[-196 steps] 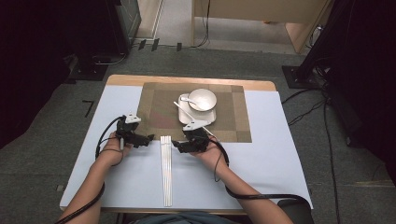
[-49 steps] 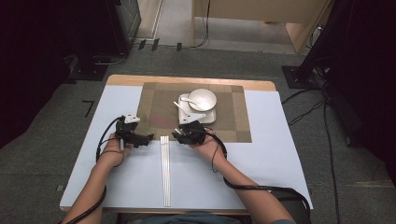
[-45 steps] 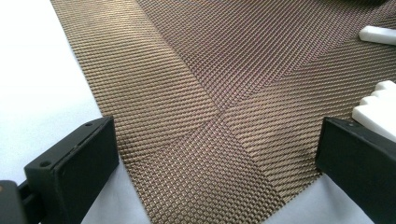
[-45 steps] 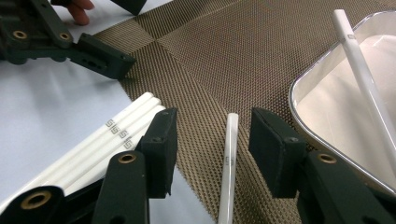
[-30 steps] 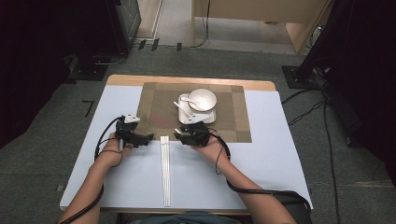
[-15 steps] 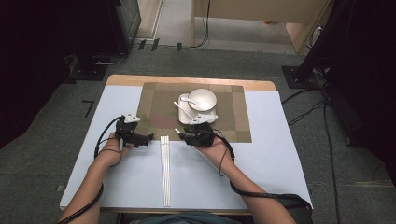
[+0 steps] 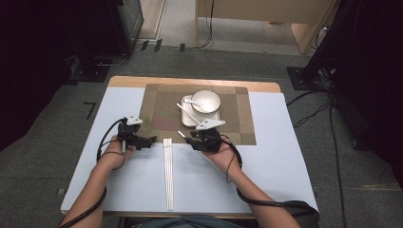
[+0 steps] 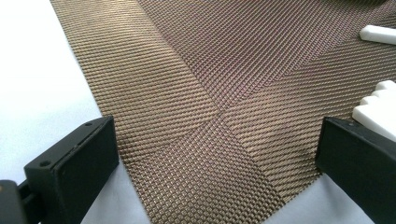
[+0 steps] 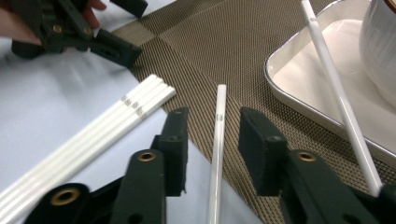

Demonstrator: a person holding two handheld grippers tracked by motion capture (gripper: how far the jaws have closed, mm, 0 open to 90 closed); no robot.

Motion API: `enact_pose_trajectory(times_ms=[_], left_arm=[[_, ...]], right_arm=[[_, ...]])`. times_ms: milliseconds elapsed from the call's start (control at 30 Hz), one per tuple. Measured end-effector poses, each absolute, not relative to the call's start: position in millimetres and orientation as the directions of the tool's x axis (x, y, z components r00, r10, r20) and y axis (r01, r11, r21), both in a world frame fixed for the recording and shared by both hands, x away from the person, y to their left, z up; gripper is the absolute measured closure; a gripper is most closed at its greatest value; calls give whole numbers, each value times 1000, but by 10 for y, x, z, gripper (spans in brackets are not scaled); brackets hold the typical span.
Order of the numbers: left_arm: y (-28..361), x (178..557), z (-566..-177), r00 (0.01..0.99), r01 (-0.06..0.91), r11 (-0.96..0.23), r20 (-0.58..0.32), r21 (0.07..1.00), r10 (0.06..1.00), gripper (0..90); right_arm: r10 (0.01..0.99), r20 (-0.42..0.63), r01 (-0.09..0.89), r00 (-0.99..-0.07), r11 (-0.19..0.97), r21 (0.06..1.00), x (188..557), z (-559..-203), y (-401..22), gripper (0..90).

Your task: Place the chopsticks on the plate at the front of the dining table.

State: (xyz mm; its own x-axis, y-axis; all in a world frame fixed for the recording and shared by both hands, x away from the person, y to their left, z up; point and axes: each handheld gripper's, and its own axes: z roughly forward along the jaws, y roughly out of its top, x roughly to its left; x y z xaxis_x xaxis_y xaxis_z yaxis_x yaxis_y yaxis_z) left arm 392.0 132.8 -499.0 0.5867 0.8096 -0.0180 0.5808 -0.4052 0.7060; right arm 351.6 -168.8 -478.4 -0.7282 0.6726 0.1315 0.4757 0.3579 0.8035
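Observation:
My right gripper (image 9: 214, 114) lies low at the placemat's near edge with a single white chopstick (image 9: 218, 135) between its jaws. The jaws have just been closing, but a gap shows on both sides of the stick. In the high view this gripper (image 7: 191, 140) sits just in front of the tray (image 7: 188, 122). A bundle of three white chopsticks (image 7: 167, 173) lies on the table between my hands. My left gripper (image 7: 150, 141) rests open over the placemat's corner (image 8: 210, 70) with nothing between its jaws.
A white bowl (image 7: 206, 100) with a spoon stands on the tray, and another chopstick (image 9: 336, 93) leans across the tray's rim. The brown woven placemat (image 7: 161, 107) covers the table's far middle. White table (image 7: 275, 156) stretches to the right.
My right gripper has shifted slightly to the right and toward the person. The left hand and the chopstick bundle have not moved.

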Motion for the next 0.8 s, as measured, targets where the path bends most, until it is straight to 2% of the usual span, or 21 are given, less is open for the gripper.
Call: enact_pose_trajectory(times_ms=[200, 533, 667, 800], left_arm=[[1327, 3920, -4991, 586, 580, -405, -18, 707, 810, 0], [1326, 3925, -4989, 585, 584, -404, -20, 704, 811, 0], [1327, 3925, -4989, 586, 583, -404, -20, 705, 810, 0], [1326, 3928, -4988, 585, 585, -405, -20, 703, 810, 0]], right_arm=[[665, 116, 460, -737, 368, 808, 3452, -4791, -1707, 659], [685, 130, 478, -717, 348, 807, 3387, -4780, -1802, 581], [685, 98, 456, -722, 364, 812, 3344, -4787, -1847, 565], [693, 113, 467, -712, 347, 813, 3319, -4783, -1901, 560]])
